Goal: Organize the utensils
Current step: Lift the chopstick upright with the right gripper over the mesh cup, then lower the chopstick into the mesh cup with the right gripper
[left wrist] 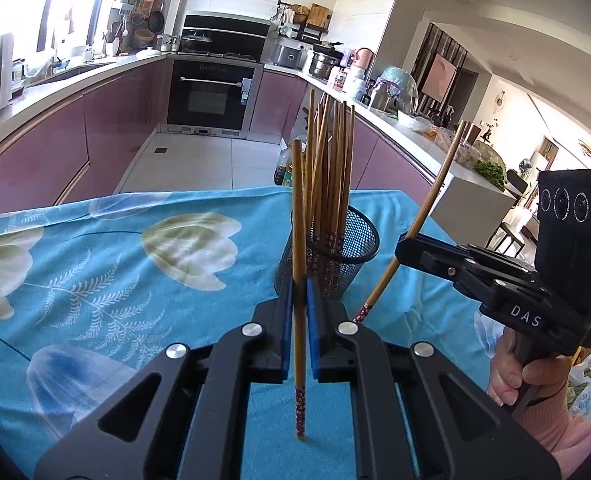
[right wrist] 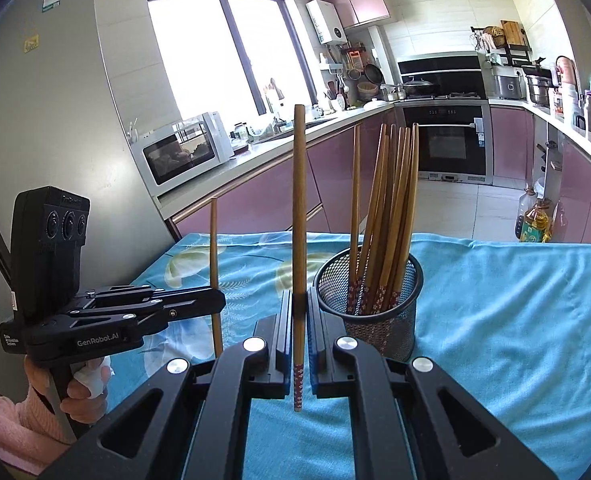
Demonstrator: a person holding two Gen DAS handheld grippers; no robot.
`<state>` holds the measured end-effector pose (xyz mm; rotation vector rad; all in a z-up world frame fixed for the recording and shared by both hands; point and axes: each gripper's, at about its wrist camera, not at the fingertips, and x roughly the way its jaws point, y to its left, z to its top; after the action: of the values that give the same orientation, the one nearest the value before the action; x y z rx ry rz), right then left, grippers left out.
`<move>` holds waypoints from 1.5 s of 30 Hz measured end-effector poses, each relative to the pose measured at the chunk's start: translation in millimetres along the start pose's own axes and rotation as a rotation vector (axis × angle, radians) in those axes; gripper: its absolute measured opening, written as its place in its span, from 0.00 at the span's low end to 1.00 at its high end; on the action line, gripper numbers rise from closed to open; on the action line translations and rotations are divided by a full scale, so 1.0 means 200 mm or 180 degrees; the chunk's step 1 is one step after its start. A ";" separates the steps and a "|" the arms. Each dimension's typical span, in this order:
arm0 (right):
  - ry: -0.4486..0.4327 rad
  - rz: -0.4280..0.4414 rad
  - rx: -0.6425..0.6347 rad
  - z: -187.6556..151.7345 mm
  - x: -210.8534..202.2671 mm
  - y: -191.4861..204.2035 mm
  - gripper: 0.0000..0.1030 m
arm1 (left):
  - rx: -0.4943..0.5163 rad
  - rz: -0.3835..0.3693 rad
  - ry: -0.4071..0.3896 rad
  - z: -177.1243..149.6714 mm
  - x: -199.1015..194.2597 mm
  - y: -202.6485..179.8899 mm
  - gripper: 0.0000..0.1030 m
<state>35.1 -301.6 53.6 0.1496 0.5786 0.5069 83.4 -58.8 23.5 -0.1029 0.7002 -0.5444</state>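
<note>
A black mesh holder stands on the blue flowered tablecloth with several wooden chopsticks upright in it. My left gripper is shut on one chopstick, held nearly upright just in front of the holder. My right gripper is shut on another chopstick, to the right of the holder in the left wrist view and slanted there. Both chopsticks have their patterned red ends down, above the cloth. A hand in a pink sleeve holds each gripper handle.
The table ends just behind the holder; beyond is kitchen floor with oil bottles beside the pink cabinets. A microwave sits on the left counter and an oven stands at the back. A crowded counter runs along the right.
</note>
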 end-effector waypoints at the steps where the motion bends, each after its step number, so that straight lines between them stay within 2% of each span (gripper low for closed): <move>1: -0.0012 -0.0006 0.0002 0.01 0.00 0.00 0.06 | -0.0001 -0.0005 -0.0014 0.01 -0.01 0.00 0.07; 20: -0.0274 -0.0085 -0.0089 0.15 -0.11 -0.01 0.06 | -0.0016 -0.0226 -0.0315 0.20 -0.13 -0.04 0.07; 45: -0.0580 -0.0122 -0.0053 0.38 -0.16 -0.10 0.06 | 0.0128 -0.0214 -0.0686 0.50 -0.19 -0.16 0.07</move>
<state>63.4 -333.9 127.3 0.1668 0.3986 0.4555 109.5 -75.3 129.5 -0.1455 0.4767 -0.6017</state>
